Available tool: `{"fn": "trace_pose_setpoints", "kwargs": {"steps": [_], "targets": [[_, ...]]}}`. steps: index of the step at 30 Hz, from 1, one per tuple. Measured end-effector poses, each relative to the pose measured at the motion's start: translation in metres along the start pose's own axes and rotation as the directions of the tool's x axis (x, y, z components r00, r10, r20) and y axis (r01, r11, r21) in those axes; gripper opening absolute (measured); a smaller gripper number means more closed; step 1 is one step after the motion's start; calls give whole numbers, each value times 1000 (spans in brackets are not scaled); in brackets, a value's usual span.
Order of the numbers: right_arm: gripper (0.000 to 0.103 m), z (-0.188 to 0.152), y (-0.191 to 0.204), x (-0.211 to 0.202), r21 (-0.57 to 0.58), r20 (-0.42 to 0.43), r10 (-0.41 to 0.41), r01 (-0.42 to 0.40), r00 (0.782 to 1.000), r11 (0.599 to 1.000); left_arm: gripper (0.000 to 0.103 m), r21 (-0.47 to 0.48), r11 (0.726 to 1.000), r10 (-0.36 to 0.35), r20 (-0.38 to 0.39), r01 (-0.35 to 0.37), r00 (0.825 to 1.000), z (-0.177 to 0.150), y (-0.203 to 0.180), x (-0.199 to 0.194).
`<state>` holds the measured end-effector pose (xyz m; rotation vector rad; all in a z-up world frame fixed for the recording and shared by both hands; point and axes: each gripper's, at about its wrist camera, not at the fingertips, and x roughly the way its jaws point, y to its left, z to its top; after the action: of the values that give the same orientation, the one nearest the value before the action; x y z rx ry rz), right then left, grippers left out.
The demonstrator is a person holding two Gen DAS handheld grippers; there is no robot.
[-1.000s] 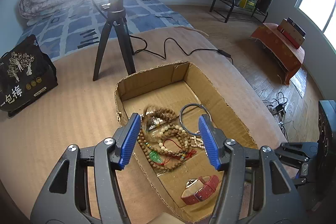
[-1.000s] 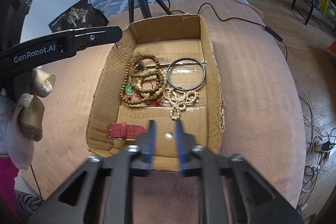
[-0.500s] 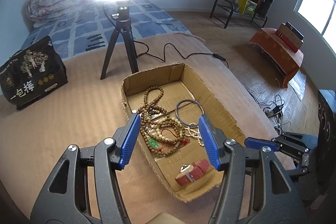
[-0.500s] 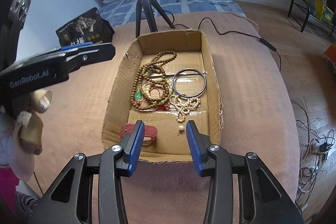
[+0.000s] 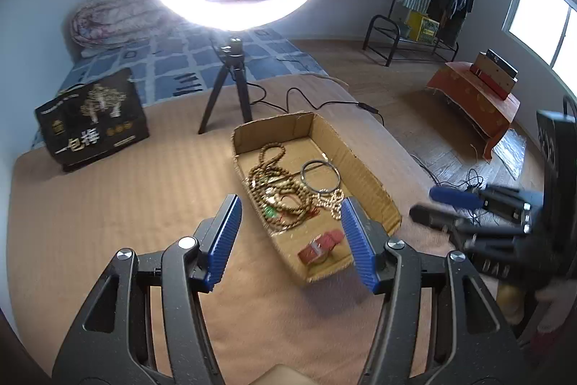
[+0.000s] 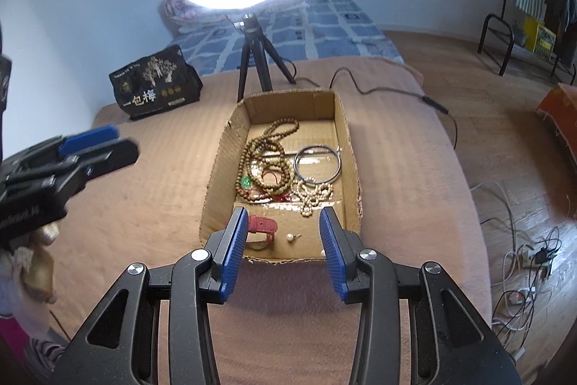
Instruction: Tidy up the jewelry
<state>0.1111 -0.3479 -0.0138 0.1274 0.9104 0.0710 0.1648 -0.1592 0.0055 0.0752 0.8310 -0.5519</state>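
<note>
An open cardboard box (image 6: pixel 346 128) (image 5: pixel 364 168) sits on the tan bed cover. Inside lie brown bead necklaces (image 6: pixel 265 165) (image 5: pixel 277 190), a green pendant (image 6: pixel 246 182), a metal bangle (image 6: pixel 317 163) (image 5: pixel 320 175), a pale bead string (image 6: pixel 312 195), a red watch (image 6: pixel 261 226) (image 5: pixel 321 246) and a small pearl earring (image 6: pixel 290 238). My right gripper (image 6: pixel 284 249) is open and empty, above the box's near edge. My left gripper (image 5: pixel 290 240) is open and empty, above the box's near left corner.
A ring light on a black tripod (image 6: pixel 252 60) stands behind the box, its cable (image 6: pixel 389 89) trailing right. A black printed bag (image 6: pixel 155 82) stands at the back left. The bed edge drops to a floor with cables (image 6: pixel 523 255) on the right.
The right gripper opened from shut, leaving the pearl earring in the box. Both grippers have pulled back and up away from the box.
</note>
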Motion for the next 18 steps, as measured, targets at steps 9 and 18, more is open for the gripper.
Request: {"fn": "trace_pose_setpoints", "kwargs": {"steps": [9,18], "targets": [[40,-8,18,-26,-39,61,-9,12,998,999,66,-23,999,50,28,-49,998,-43,5,-49],[66,-22,29,-40,-40,113,-27,32,993,999,81,-34,996,84,75,-81,994,-80,4,-84]]}}
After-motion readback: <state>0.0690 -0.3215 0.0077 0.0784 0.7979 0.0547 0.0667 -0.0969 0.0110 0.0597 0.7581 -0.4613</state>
